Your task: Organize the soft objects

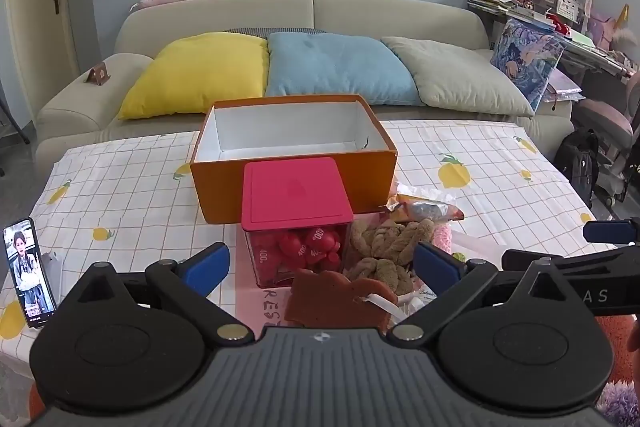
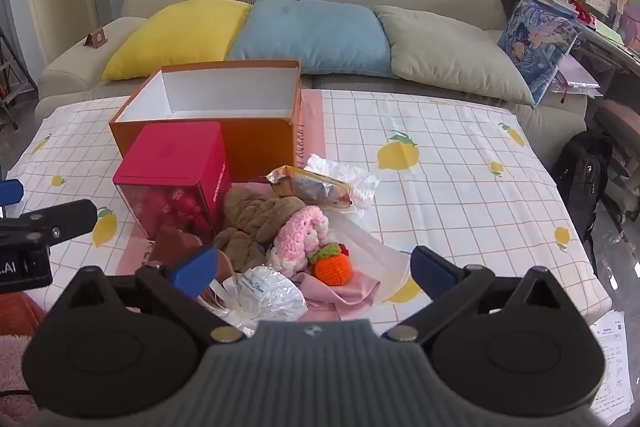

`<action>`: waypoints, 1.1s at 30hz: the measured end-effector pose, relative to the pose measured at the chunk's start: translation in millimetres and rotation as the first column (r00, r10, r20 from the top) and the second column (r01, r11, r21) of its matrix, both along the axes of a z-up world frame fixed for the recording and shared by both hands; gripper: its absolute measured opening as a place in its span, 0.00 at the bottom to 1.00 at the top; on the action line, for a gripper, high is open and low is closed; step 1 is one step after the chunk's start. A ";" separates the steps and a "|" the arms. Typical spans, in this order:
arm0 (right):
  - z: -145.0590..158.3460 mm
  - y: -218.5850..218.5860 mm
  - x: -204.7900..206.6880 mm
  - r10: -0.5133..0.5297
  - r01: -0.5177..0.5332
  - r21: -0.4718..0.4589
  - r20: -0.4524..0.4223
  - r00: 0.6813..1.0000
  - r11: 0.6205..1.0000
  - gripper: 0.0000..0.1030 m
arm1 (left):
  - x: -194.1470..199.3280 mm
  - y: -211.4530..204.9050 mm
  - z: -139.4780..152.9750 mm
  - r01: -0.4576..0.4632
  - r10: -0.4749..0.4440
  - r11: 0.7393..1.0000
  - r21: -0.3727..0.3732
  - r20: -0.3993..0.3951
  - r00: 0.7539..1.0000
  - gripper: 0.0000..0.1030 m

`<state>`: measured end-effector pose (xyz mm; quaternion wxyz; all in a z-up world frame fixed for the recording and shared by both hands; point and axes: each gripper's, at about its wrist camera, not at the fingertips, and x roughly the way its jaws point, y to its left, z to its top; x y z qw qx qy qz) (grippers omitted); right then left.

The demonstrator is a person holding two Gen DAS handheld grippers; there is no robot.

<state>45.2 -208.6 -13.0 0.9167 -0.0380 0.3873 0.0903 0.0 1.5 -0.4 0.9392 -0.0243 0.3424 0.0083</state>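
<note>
Both grippers, left (image 1: 322,261) and right (image 2: 314,269), hovered with jaws spread wide and empty over the soft pile at the worktop's near edge. A good first pick looked to be the brown knotted plush (image 2: 256,223), lifted into the open orange box (image 2: 208,115) behind.

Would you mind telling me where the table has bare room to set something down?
The tablecloth right of the snack wrapper is bare, as is the strip left of the orange box, before the phone. The box is empty inside. It is crowded in front of it: red-lidded container, brown plush, crochet toys.
</note>
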 end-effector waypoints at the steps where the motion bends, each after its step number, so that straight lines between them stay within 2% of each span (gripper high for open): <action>1: -0.3 0.4 0.4 0.001 -0.001 0.000 -0.003 1.000 1.000 0.97 | 0.2 0.9 -0.2 0.000 0.000 1.000 -0.001 -0.004 1.000 1.00; 2: -0.7 1.1 0.9 0.002 -0.002 0.000 -0.007 1.000 1.000 0.97 | 2.1 -2.7 -1.4 0.006 -0.005 1.000 0.026 -0.007 1.000 1.00; 14: -5.2 -0.9 2.2 -0.006 0.005 -0.006 -0.051 0.999 1.000 0.97 | 1.0 -6.2 -9.9 0.010 -0.007 0.999 0.051 -0.060 0.998 1.00; 33: -5.1 -0.6 1.1 -0.004 0.003 -0.009 -0.040 0.999 1.000 0.97 | 2.9 -7.7 -9.3 0.020 -0.016 0.998 0.054 -0.063 0.998 1.00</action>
